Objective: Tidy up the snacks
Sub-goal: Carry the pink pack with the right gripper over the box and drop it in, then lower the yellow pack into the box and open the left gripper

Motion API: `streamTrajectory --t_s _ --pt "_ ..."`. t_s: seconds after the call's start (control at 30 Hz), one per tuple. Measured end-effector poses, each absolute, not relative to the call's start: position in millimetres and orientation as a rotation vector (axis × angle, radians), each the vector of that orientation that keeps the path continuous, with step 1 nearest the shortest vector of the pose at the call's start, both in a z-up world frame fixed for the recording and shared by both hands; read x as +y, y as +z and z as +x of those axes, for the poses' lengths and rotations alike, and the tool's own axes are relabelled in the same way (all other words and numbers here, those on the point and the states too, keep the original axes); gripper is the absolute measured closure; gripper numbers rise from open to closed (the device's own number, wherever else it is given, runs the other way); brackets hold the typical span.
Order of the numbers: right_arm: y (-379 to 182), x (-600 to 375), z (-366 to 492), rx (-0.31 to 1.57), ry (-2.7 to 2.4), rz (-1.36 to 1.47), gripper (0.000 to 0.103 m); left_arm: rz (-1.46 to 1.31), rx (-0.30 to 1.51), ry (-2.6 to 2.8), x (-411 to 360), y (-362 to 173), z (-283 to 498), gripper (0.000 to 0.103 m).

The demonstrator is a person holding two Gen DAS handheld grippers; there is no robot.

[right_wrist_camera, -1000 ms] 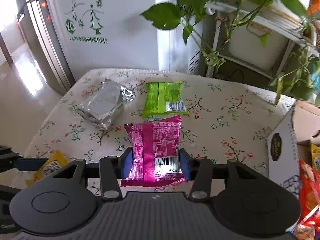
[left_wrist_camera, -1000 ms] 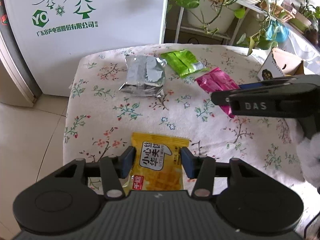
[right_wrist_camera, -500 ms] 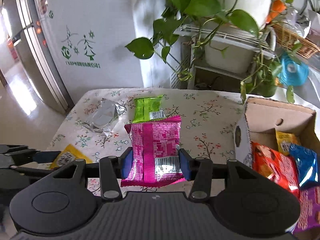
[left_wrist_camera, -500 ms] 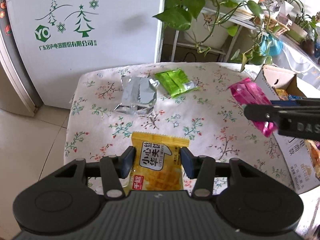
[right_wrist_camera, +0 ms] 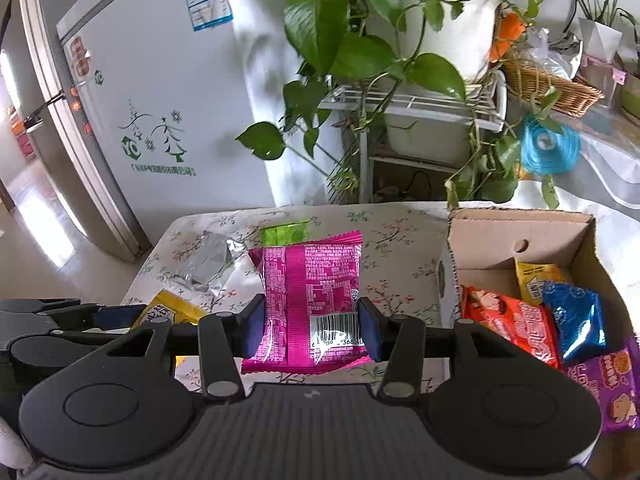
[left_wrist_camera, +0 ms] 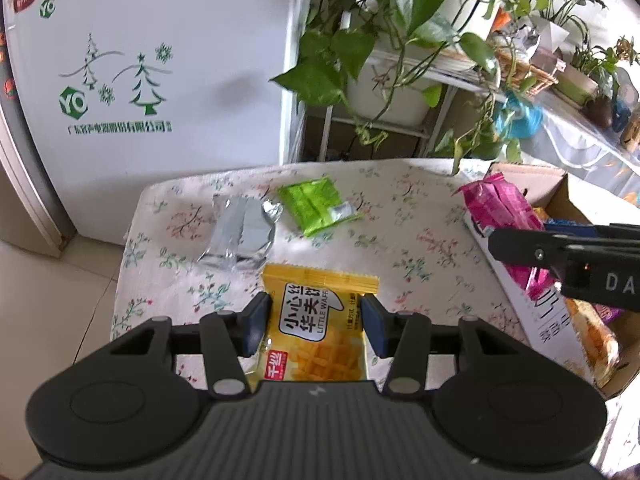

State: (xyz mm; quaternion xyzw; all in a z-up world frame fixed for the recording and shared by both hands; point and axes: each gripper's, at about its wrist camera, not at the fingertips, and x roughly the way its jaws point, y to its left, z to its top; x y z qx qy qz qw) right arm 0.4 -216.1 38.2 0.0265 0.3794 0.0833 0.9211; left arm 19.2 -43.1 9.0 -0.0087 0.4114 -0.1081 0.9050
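Left tool (left_wrist_camera: 316, 322) grips the yellow waffle packet (left_wrist_camera: 318, 332); right tool (right_wrist_camera: 311, 330) grips the pink snack packet (right_wrist_camera: 310, 300), left of the cardboard box (right_wrist_camera: 520, 226)

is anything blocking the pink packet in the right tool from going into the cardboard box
Nothing visible does. The right tool holds the pink foil snack packet in the air, left of the open-topped brown cardboard box. Only the box's near wall lies between them; the colourful snack packets inside lie low.
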Motion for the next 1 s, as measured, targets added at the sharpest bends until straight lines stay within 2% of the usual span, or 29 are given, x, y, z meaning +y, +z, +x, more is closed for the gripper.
streamTrajectory --t_s 0.57,1.0 --pt "65 -254 -6 0.703 0.107 0.106 0.048 -0.016 0.779 -0.255 -78 29 17 0.054" --pt "88 -319 -20 0.641 0.016 0.225 0.048 -0.049 0.747 -0.385 -119 39 5 0.054"
